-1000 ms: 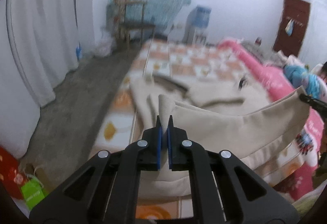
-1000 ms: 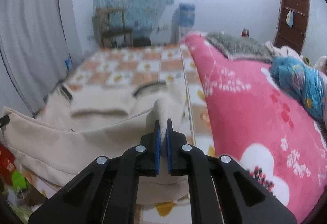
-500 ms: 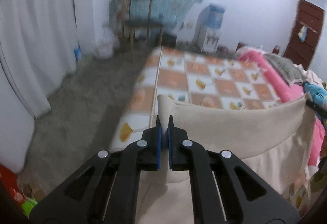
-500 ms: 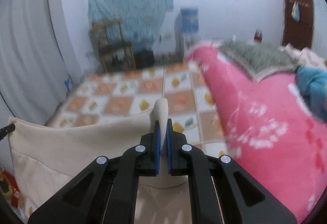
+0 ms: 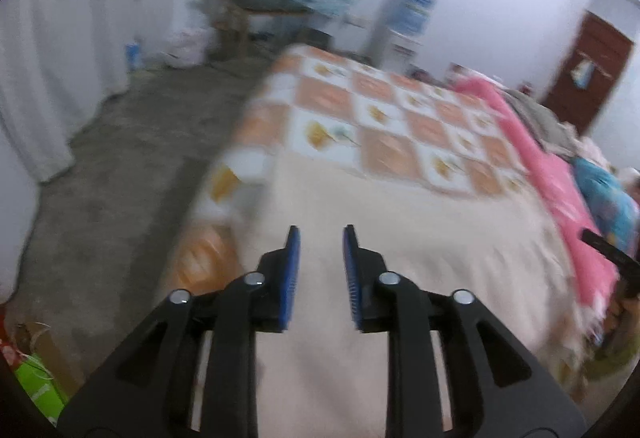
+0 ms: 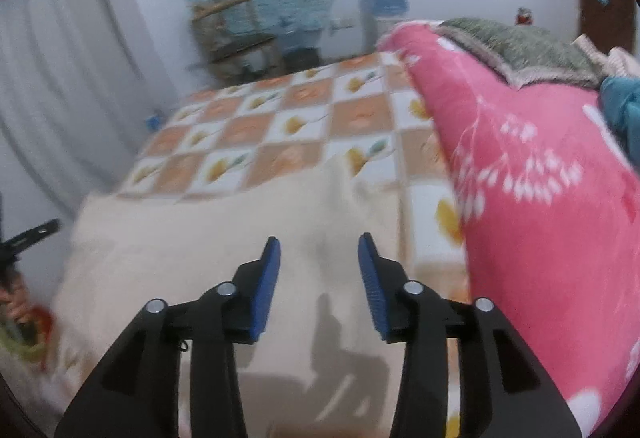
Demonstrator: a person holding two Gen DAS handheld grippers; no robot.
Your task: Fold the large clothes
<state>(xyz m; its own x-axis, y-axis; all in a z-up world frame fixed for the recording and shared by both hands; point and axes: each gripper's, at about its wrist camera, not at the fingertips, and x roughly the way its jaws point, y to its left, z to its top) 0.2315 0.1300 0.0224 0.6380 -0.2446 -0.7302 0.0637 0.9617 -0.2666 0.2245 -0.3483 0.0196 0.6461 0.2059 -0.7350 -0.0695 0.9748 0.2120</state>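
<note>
Left wrist: left tongs (image 5: 320,234) opening, nothing pinched, over beige garment (image 5: 420,238) spread on checked bed (image 5: 384,118); right wrist: right tongs (image 6: 319,243) opening wider, empty, above the garment (image 6: 200,238) beside pink blanket (image 6: 540,198).

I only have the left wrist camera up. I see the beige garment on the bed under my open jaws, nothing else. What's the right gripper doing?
Observer: The right gripper has its jaws opening too, with nothing between the pads; the beige garment lies flat beneath it.
Operator: What's beside the garment on that side?
Observer: A pink floral blanket rises right next to it, with a strip of checkered bedsheet between them.
Operator: Anything on top of that pink blanket?
Observer: A grey-green fuzzy blanket lies on its far end.
Operator: Does the left gripper show there?
Observer: Only a black tip of the left gripper at the picture's left edge.
</note>
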